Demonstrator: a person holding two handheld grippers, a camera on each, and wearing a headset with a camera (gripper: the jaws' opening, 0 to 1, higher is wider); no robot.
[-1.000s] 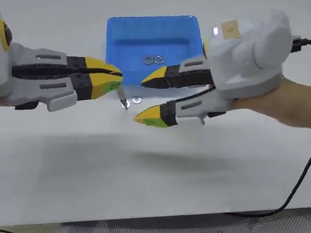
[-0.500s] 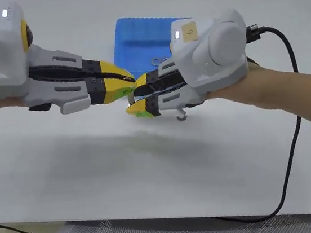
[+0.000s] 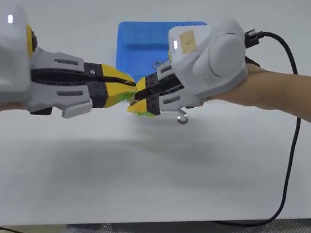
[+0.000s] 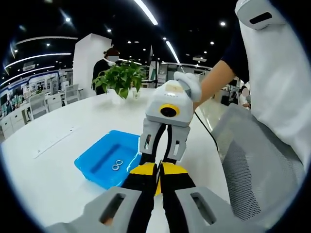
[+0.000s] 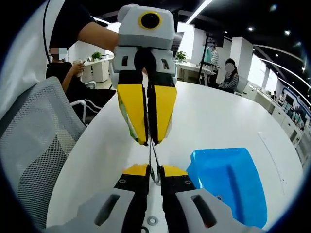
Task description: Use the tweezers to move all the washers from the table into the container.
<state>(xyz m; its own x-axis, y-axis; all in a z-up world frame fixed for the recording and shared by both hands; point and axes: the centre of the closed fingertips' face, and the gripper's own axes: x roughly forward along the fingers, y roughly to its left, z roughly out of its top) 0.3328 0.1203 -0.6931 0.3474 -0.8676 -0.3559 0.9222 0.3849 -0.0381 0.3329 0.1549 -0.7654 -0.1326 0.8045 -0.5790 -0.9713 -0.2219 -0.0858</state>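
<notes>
Two claws meet tip to tip over the white tabletop [image 3: 111, 173], just in front of the blue container [image 3: 135, 45]. In the head view the left claw [image 3: 131, 87] reaches in from the left and the right claw [image 3: 135, 103] from the right. The right one's yellow tips sit slightly below and nearer than the left one's.

The right gripper view shows a thin pair of metal tweezers [image 5: 152, 154] running straight from one claw to the other. The left claw's yellow jaws are drawn together onto the upper part, with just a slit between them. The right claw's own jaws are pressed in on the lower end.

One washer [image 3: 182, 119] lies on the tabletop under the right gripper's body, just beside the container's near edge and outside it. Two more washers [image 4: 117, 165] lie side by side on the container's floor, seen in the left gripper view.

A black cable [image 3: 293, 150] trails from the back of the right gripper across the tabletop and over its near edge. A grey mesh chair [image 4: 243, 160] stands beside the tabletop, and a potted plant [image 4: 121, 80] stands at its far end.
</notes>
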